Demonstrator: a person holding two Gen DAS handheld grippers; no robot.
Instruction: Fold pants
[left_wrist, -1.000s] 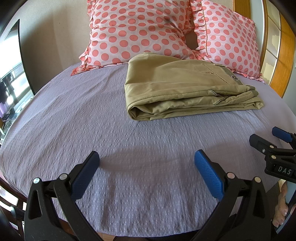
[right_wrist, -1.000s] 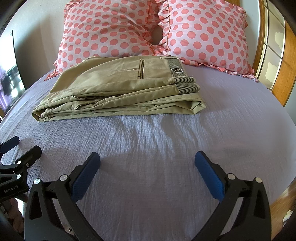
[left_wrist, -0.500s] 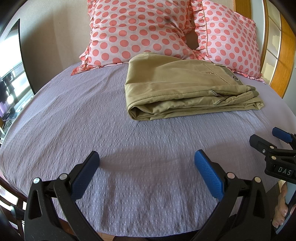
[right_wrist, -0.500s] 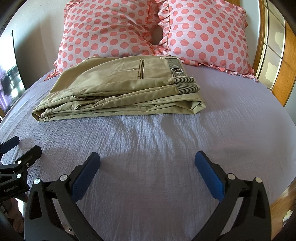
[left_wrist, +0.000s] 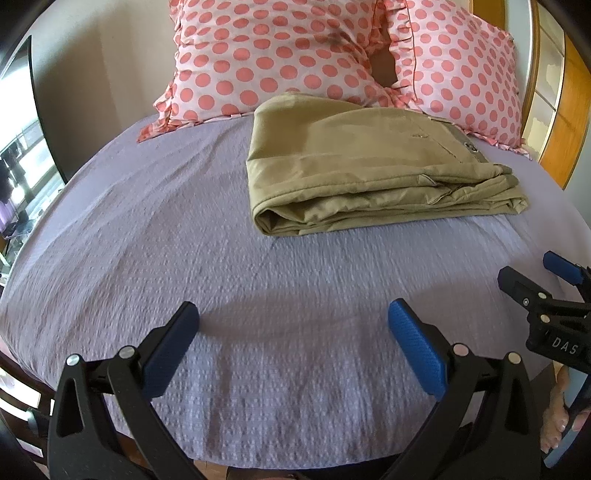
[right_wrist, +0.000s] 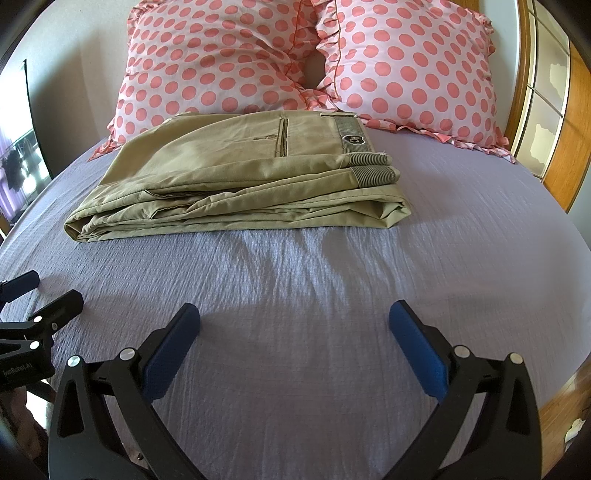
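Nearest, the left gripper (left_wrist: 293, 319) and right gripper (right_wrist: 294, 321) are held over the lilac bedsheet (right_wrist: 314, 295), jaws spread wide, nothing gripped. Beyond, at 12 o'clock, the khaki pants (right_wrist: 240, 177) are seen folded into a flat stack. Two polka-dot pillows (right_wrist: 221, 62) are propped just behind, touching the stack's far edge.

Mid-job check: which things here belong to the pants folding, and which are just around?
Job:
khaki pants, folded on the bed
left gripper, open
right gripper, open

Just around:
two polka-dot pillows
purple bedsheet
wooden headboard
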